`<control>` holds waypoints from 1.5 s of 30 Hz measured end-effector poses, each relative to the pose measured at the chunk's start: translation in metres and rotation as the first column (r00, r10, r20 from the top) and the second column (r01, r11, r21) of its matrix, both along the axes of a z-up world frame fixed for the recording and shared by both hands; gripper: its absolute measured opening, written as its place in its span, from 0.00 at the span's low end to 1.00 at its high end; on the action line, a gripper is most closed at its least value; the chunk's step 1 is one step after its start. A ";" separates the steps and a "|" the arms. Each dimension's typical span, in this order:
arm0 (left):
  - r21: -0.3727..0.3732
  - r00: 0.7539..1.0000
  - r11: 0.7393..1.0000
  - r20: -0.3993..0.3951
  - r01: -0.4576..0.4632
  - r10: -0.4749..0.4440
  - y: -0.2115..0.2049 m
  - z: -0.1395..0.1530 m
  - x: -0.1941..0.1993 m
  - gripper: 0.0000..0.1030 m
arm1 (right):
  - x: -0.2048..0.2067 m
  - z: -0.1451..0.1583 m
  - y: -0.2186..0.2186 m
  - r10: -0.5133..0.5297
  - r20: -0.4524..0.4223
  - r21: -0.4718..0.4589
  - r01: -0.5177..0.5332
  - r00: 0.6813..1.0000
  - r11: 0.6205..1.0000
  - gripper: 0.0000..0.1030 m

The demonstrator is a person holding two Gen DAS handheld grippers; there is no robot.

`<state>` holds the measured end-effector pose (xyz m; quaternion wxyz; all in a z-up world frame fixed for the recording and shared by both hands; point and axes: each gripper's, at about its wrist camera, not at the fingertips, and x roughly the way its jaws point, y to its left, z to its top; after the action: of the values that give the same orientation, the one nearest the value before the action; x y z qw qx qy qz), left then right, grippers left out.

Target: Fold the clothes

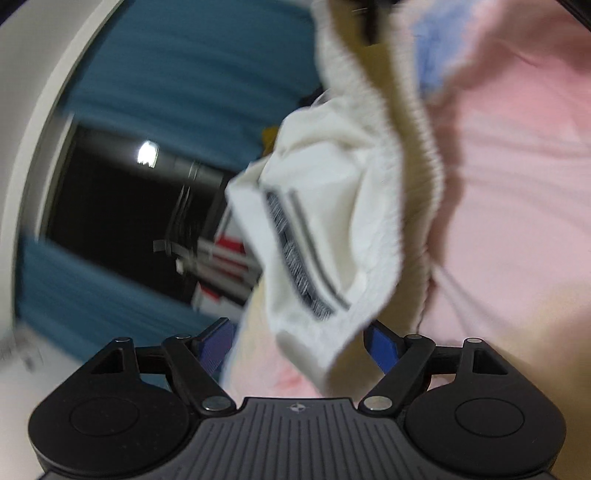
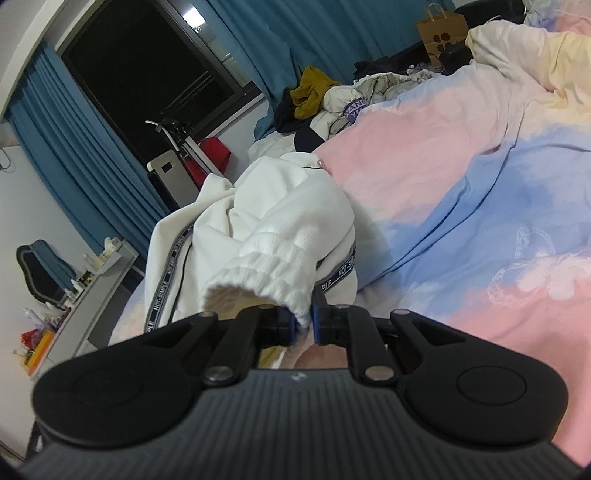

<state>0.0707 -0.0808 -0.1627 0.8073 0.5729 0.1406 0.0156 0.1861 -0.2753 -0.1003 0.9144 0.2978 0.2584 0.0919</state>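
The white garment (image 2: 258,236), with one black lettered tape running down each of two visible seams, lies bunched on the pastel bedspread (image 2: 461,192) near the bed's edge. Its ribbed elastic cuff (image 2: 266,280) is pinched between the pressed-together fingers of the right gripper (image 2: 303,325), the cuff's opening gaping toward the camera.

In the left wrist view the same white cloth (image 1: 325,236) hangs in front of the lens, heavily blurred. The left gripper (image 1: 299,347) has its two blue pads spread wide, with a fold of the cloth drooping between them; whether either pad touches the fabric I cannot tell.

Beyond, a heap of other clothes (image 2: 328,99) sits at the far side of the bed, a mustard piece on top; the pieces are too tangled to count. One brown paper bag (image 2: 441,31) stands behind it, contents hidden. Blue curtains (image 2: 74,158) frame one dark window (image 2: 147,74). At the left, a desk (image 2: 92,280) carries small bottles, too small to number, beside one chair (image 2: 37,266) cut off by the frame.
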 end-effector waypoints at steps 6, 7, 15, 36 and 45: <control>-0.172 0.998 0.983 -0.021 -0.069 0.066 0.006 0.030 0.029 0.52 | -0.001 -0.004 -0.004 0.000 -0.010 0.005 0.000 1.000 1.000 0.12; -0.200 0.997 0.977 -0.026 -0.081 0.077 0.007 0.035 0.034 0.35 | -0.001 -0.006 -0.005 -0.002 -0.015 0.003 0.002 1.000 1.000 0.12; -0.495 0.982 0.848 -0.074 -0.187 0.174 0.030 0.094 0.072 0.22 | -0.008 -0.019 0.003 0.036 -0.085 -0.080 -0.043 0.996 0.996 0.12; -0.910 0.896 0.341 -0.071 -0.238 0.438 0.391 0.330 0.158 0.12 | -0.053 0.073 0.335 0.626 0.309 -0.086 -0.634 0.716 0.768 0.13; -0.838 0.718 0.130 -0.362 -0.530 0.594 0.543 0.180 0.223 0.13 | -0.002 -0.019 0.456 0.755 0.105 -0.043 -0.755 0.648 0.654 0.12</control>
<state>0.2936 0.4627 0.0171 0.9158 -0.0611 0.3047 0.2544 0.1840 0.1809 -0.1196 0.8058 0.1597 0.3061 0.4811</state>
